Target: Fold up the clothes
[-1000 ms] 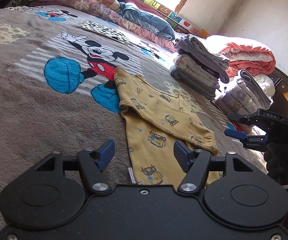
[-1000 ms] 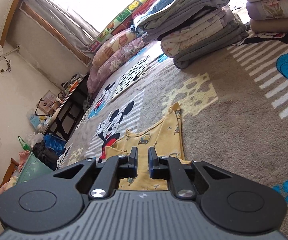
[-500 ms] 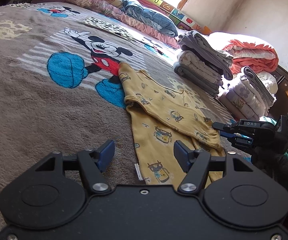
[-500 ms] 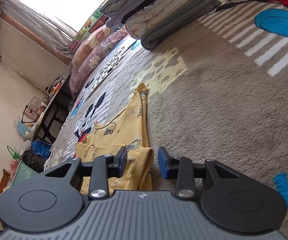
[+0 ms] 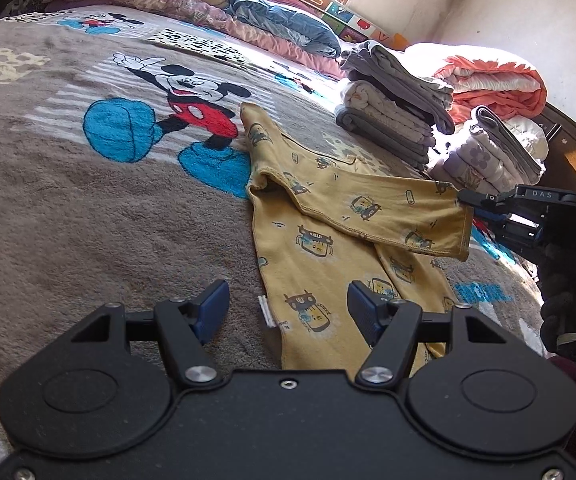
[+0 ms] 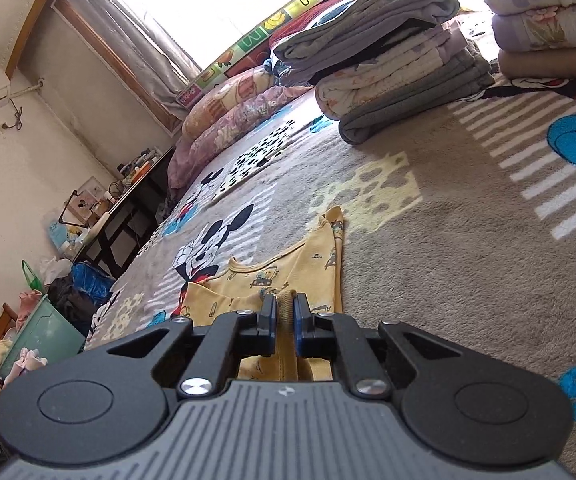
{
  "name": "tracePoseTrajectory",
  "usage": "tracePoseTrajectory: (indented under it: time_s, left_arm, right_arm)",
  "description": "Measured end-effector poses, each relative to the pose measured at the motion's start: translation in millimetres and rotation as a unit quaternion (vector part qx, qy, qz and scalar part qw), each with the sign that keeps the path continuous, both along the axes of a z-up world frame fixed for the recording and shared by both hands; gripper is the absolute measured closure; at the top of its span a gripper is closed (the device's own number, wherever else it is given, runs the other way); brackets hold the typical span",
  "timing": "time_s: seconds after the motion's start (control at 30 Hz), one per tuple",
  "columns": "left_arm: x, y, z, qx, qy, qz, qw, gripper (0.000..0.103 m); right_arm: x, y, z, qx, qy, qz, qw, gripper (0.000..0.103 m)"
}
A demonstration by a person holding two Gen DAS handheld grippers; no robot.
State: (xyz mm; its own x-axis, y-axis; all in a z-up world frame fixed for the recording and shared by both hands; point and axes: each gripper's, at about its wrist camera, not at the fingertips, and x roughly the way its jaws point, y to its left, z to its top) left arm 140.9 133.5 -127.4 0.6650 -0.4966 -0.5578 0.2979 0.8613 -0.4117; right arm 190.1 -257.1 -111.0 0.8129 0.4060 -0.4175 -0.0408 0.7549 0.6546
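Right gripper [image 6: 284, 314], jaws pressed on the cuff of the yellow cotton child's top printed with small cartoon cars [image 5: 319, 248], holds that sleeve lifted above the body panel. Left gripper [image 5: 288, 310], jaws spread and empty, hovers at the top's near hem. The top lies on the grey plush Mickey Mouse blanket [image 5: 68, 208] (near stacked folded laundry [image 5: 391, 112]). Folding appears barely begun: sleeves and body remain to fold.
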Motion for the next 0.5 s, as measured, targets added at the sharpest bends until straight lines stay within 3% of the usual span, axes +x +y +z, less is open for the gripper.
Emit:
tracePoseTrajectory:
  time_s: [0.23,0.37,0.5]
  left_arm:
    - [-14,-19,1,0.065,-0.022,-0.025,0.9974,0.038]
    - [-30,-31,0,0.098,-0.028,-0.033,0.9942,0.038]
    - [-43,-35,-1,0.106,-0.024,-0.030,0.9936,0.038]
  right_arm:
    - [-9,-16,9,0.053,0.008,-0.001,0.999,0.094]
    - [-7,-26,10,0.063,0.014,-0.009,0.998,0.095]
    - [1,-27,2,0.051,0.045,-0.002,0.998,0.094]
